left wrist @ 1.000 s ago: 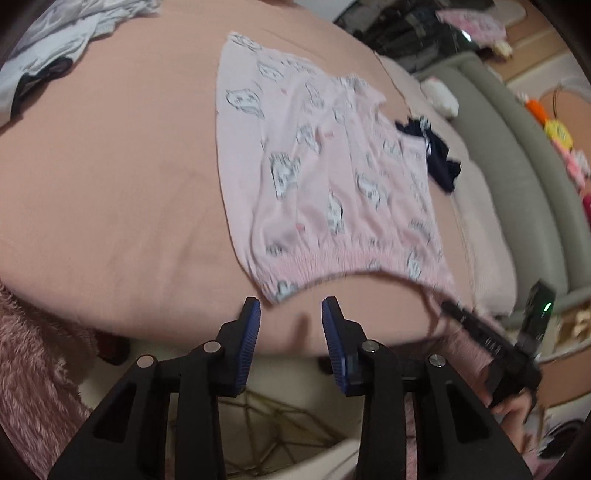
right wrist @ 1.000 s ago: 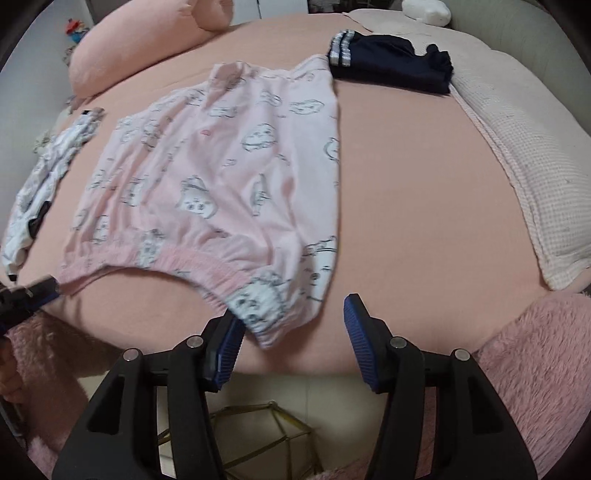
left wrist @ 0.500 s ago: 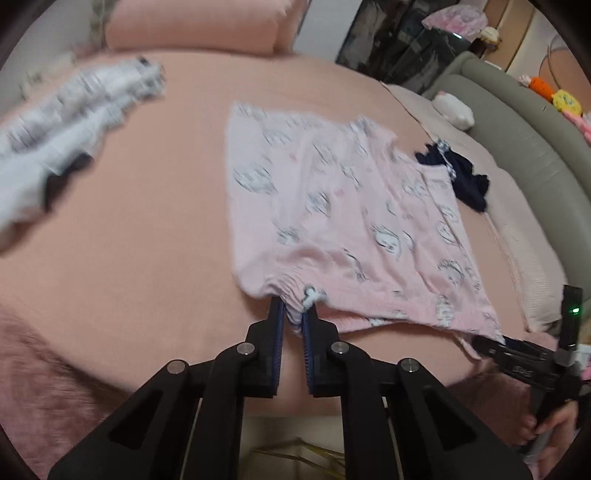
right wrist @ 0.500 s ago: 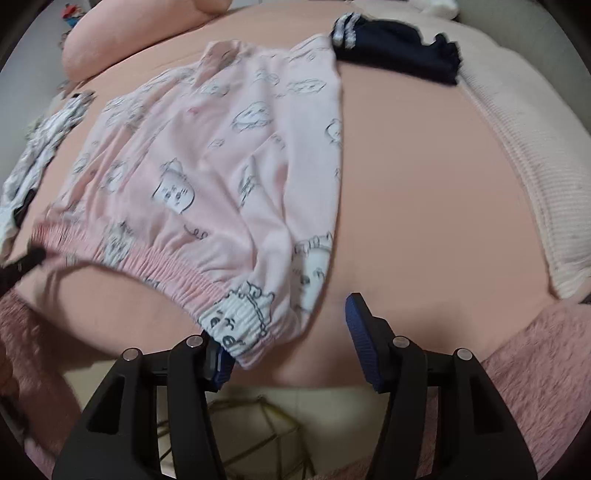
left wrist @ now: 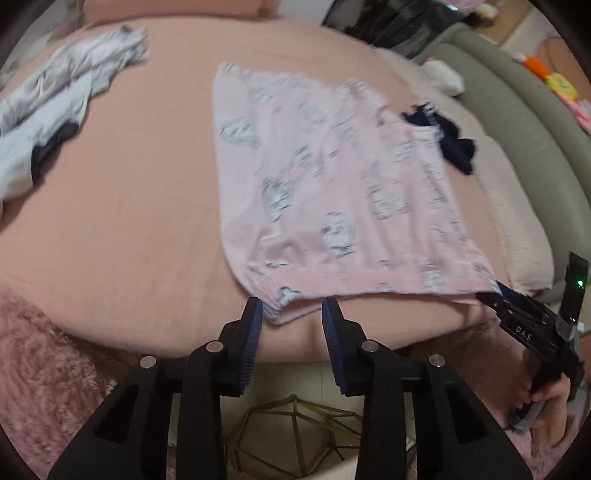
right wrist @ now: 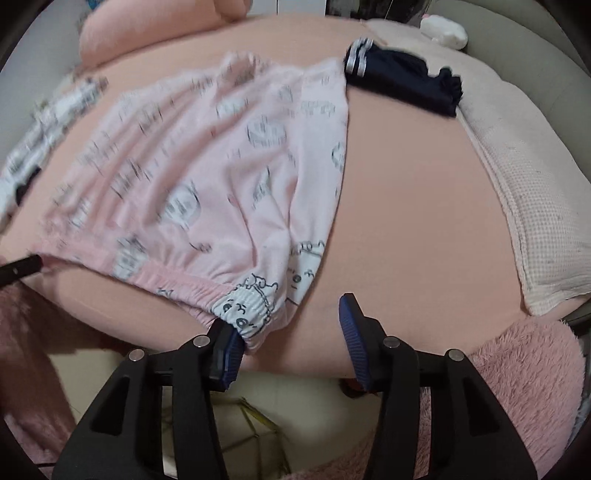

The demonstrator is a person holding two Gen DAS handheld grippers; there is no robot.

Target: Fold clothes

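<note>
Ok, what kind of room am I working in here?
Most likely a bedroom at home. The pink patterned shorts lie on a wide bed with a peach sheet, a pink pillow sits at its far end, and other clothes, like a navy garment, are scattered on it.

A bedroom in a home: a wide bed (left wrist: pixel 129 206) under a peach sheet carries loose clothes, with a pink pillow (right wrist: pixel 155 33) at its far edge, a fluffy pink blanket (right wrist: pixel 524 373) at its near edge, and a grey padded frame (left wrist: pixel 517 110) along its side.
</note>
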